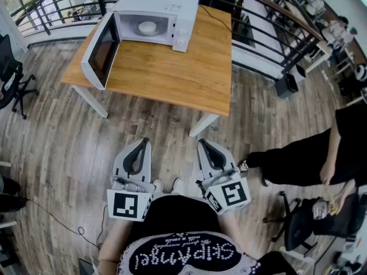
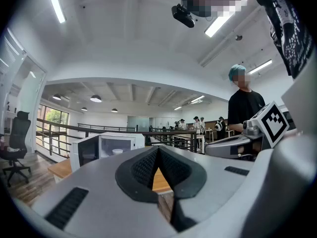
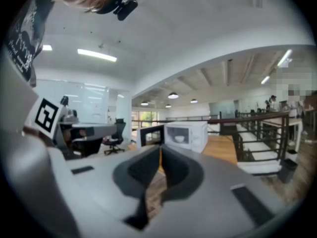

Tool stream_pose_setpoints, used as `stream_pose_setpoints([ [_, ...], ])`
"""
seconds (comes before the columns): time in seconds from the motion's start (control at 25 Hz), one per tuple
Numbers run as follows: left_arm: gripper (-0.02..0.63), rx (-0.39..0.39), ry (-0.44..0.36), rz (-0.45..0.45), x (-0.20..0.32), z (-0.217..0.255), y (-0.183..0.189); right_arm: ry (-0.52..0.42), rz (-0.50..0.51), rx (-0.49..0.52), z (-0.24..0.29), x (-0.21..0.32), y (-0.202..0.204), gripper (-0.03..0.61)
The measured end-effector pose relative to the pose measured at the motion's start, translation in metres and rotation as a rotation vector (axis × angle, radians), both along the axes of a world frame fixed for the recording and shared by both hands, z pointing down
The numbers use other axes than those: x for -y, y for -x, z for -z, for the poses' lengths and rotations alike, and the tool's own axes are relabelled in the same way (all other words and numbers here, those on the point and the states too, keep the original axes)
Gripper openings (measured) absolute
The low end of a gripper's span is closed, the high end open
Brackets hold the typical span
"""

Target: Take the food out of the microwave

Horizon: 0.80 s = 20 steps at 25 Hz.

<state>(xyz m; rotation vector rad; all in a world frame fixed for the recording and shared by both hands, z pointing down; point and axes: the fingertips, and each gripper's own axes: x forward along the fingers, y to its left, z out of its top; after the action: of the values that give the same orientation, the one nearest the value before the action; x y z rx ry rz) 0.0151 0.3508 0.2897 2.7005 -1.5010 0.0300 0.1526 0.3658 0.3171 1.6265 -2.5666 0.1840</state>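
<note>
A white microwave stands at the far end of a wooden table, its door swung wide open to the left. Inside sits a white bowl of food, also seen as the bowl and bowl in the gripper views. My left gripper and right gripper hang side by side over the floor, well short of the table. Both are shut with nothing between their pads.
A black railing runs behind and right of the table. A person in black stands at the right near an office chair. Another chair is at the left. A cable lies on the wood floor.
</note>
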Motion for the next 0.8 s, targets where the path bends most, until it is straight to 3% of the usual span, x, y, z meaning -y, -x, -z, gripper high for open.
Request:
stream_pose_setpoints([
  [0.8, 0.031, -0.036, -0.007, -0.028, -0.003, -0.003, 0.046, -0.028, -0.036, 0.006, 0.006, -0.013, 0.044, 0.037],
])
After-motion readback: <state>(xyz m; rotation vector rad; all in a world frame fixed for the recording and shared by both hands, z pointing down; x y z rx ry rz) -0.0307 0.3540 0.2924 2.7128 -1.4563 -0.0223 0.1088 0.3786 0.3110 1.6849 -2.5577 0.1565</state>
